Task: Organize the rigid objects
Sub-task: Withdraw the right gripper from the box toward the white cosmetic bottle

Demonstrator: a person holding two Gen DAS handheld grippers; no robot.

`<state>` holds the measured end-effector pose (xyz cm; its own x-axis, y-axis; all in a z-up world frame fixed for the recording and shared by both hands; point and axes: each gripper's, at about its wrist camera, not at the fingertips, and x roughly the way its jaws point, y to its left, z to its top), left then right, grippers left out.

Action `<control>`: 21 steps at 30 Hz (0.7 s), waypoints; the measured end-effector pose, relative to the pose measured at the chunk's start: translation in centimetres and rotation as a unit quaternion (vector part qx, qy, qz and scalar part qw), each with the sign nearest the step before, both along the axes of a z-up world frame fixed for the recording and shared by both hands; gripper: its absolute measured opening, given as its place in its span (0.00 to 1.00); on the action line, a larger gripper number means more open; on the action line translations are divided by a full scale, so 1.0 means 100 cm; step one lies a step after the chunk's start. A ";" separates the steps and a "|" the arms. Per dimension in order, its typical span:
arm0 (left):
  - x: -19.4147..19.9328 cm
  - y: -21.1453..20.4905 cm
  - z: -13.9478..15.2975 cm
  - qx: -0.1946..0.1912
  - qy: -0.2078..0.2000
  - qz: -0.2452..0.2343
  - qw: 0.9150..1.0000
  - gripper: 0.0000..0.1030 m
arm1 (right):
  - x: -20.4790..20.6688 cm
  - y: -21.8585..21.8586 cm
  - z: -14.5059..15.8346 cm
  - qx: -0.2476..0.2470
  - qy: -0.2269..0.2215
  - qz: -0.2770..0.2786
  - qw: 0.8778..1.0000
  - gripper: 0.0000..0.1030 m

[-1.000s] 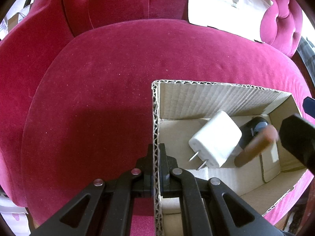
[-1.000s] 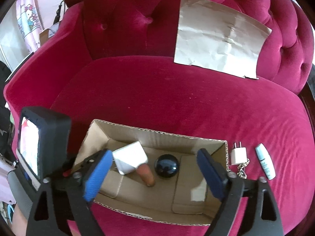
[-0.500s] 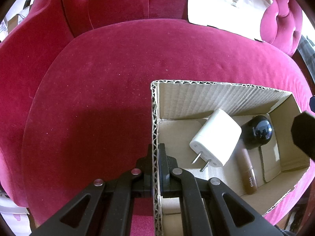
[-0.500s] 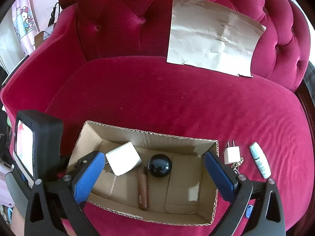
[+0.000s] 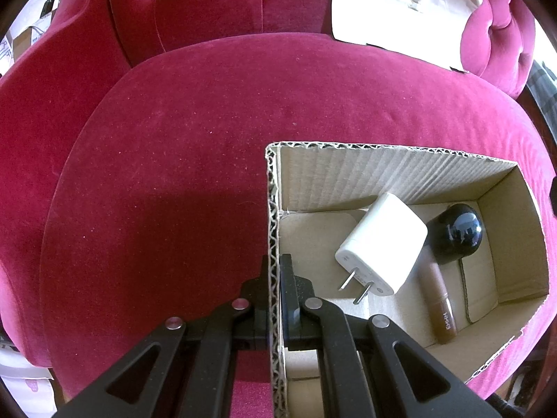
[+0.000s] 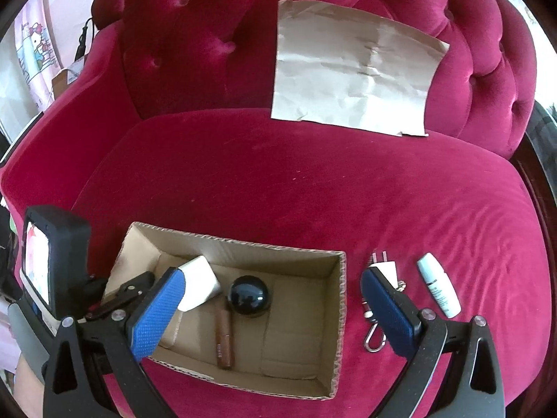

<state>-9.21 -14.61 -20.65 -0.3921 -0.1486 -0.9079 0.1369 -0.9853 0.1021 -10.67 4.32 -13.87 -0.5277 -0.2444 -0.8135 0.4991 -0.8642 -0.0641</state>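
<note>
An open cardboard box (image 6: pixel 303 376) (image 5: pixel 383 170) sits on the red velvet seat. Inside lie a large white plug adapter (image 5: pixel 381 244) (image 6: pixel 200 282), a glossy black ball (image 5: pixel 459 231) (image 6: pixel 249 296) and a brown tube (image 5: pixel 442 308) (image 6: pixel 222 341). My left gripper (image 5: pixel 274 278) is shut on the box's left wall; its body (image 6: pixel 55 268) shows in the right wrist view. My right gripper (image 6: pixel 269 313) hangs open above the box with nothing between its blue pads. To the right of the box lie a small white plug (image 6: pixel 384 266) with a metal keyring (image 6: pixel 374 334) and a white tube (image 6: pixel 438 285).
A creased sheet of brown paper (image 6: pixel 355 69) (image 5: pixel 400 7) leans on the tufted backrest (image 6: pixel 209 35). The seat cushion (image 6: pixel 296 181) stretches wide behind the box. Room clutter shows past the sofa's left arm (image 6: pixel 34 45).
The brown tube dropped from the right gripper into the box and now lies flat beside the adapter. The right gripper widened and pulled back up and away. Left gripper has not moved.
</note>
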 end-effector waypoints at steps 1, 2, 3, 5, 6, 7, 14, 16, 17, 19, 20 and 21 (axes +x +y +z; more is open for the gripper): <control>0.000 0.000 0.000 -0.001 0.000 0.000 1.000 0.03 | -0.001 0.002 0.001 -0.001 0.001 -0.002 1.000 1.00; 0.001 0.000 0.000 -0.001 0.000 0.000 1.000 0.03 | -0.004 0.006 0.002 -0.001 0.002 -0.006 1.000 1.00; 0.001 0.000 0.000 -0.001 0.000 0.000 1.000 0.03 | -0.006 0.009 0.002 -0.001 0.003 -0.010 1.000 1.00; 0.001 0.000 0.000 -0.002 0.000 0.000 1.000 0.03 | -0.009 0.016 0.001 -0.004 0.001 -0.016 1.000 1.00; 0.001 0.000 0.000 -0.002 0.000 -0.001 1.000 0.03 | -0.010 0.019 0.001 -0.005 -0.001 -0.018 1.000 1.00; 0.001 0.001 0.000 -0.003 0.000 -0.001 1.000 0.03 | -0.012 0.022 0.000 -0.004 -0.003 -0.021 1.000 1.00; 0.004 0.002 0.001 -0.002 0.000 0.001 1.000 0.03 | -0.022 0.040 0.003 0.010 0.001 -0.034 0.999 1.00; 0.004 0.002 0.001 -0.002 0.000 0.001 1.000 0.03 | -0.025 0.046 0.005 0.012 0.005 -0.037 0.999 1.00; 0.003 0.001 0.001 -0.002 0.000 0.001 1.000 0.03 | -0.027 0.050 0.006 0.012 0.007 -0.038 0.999 1.00; 0.003 0.001 0.002 -0.002 0.000 0.001 1.000 0.03 | -0.030 0.057 0.007 0.009 0.011 -0.040 0.999 1.00; 0.003 0.001 0.002 -0.002 -0.001 0.001 1.000 0.03 | -0.031 0.061 0.007 0.011 0.013 -0.044 0.999 1.00; 0.003 0.002 0.002 -0.002 0.000 0.001 1.000 0.03 | -0.034 0.066 0.007 0.012 0.012 -0.047 0.999 1.00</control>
